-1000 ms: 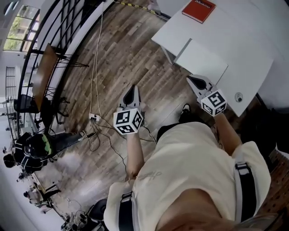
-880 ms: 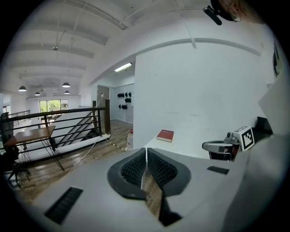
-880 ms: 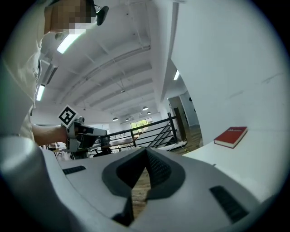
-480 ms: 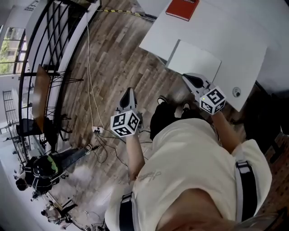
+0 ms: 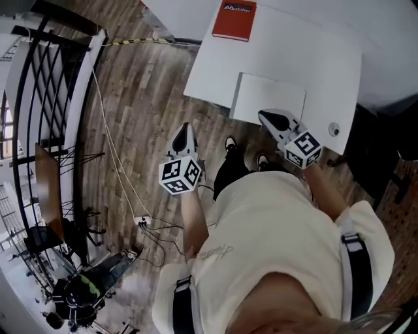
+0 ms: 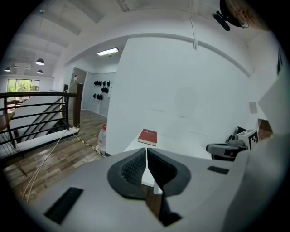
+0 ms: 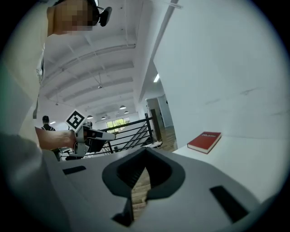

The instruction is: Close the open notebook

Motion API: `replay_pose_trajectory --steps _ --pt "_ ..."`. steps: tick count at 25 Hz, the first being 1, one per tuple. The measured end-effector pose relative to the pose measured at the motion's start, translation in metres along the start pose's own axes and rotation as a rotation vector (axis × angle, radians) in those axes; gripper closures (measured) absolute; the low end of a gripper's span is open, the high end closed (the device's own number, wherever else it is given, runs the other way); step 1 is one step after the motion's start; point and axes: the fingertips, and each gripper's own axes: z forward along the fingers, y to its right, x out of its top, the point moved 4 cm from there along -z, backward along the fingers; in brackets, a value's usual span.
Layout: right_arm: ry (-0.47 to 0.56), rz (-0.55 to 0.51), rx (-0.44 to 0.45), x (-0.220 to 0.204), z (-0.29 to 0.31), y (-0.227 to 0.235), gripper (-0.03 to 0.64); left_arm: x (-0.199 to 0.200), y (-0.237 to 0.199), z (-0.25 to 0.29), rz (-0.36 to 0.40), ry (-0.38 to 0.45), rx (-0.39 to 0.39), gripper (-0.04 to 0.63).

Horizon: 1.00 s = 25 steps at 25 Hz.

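Note:
On the white table (image 5: 320,59) a flat white rectangle, the notebook (image 5: 268,98), lies by the near edge; from here I cannot tell whether it is open. A closed red book (image 5: 235,19) (image 6: 147,137) (image 7: 204,141) rests at the far left corner. My right gripper (image 5: 262,115) (image 7: 146,152) hovers at the notebook's near edge, jaws together and empty. Over the wooden floor, left of the table, my left gripper (image 5: 185,128) (image 6: 146,150) is shut on nothing and points towards the table's edge.
A round grommet (image 5: 334,129) sits in the table near my right gripper. A black stair railing (image 5: 39,72) runs along the left, with cables (image 5: 117,169) across the floor. My own shoes (image 5: 230,142) stand below the table's near edge.
The table has come nearer and more square in the head view. Both grippers have moved toward it, the left one farther. Both stay shut.

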Motion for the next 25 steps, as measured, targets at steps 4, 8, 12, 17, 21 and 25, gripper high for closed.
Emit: replay_pose_trajectory --steps 4,8,12,17,21,25 --pt "-0.015 -0.107 -0.054 0.023 0.039 0.011 0.609 0.011 -0.020 0.052 0.017 -0.036 -0.104 0.571" --pt "0.011 -0.129 -0.128 0.048 0.059 0.017 0.609 0.029 -0.028 0.099 0.052 -0.068 -0.249 0.571" --pt "0.042 -0.094 -0.269 0.058 0.057 0.019 0.609 0.046 -0.024 0.128 0.087 -0.092 -0.378 0.571" --pt "0.049 -0.068 -0.427 0.061 0.039 0.030 0.609 0.058 0.000 0.168 0.134 -0.114 -0.535 0.571" --pt "0.040 -0.039 -0.518 0.053 0.017 0.031 0.609 0.056 0.021 0.182 0.141 -0.139 -0.616 0.571" --pt "0.062 -0.012 -0.572 0.048 0.002 0.038 0.609 0.052 0.042 0.190 0.170 -0.162 -0.669 0.571"
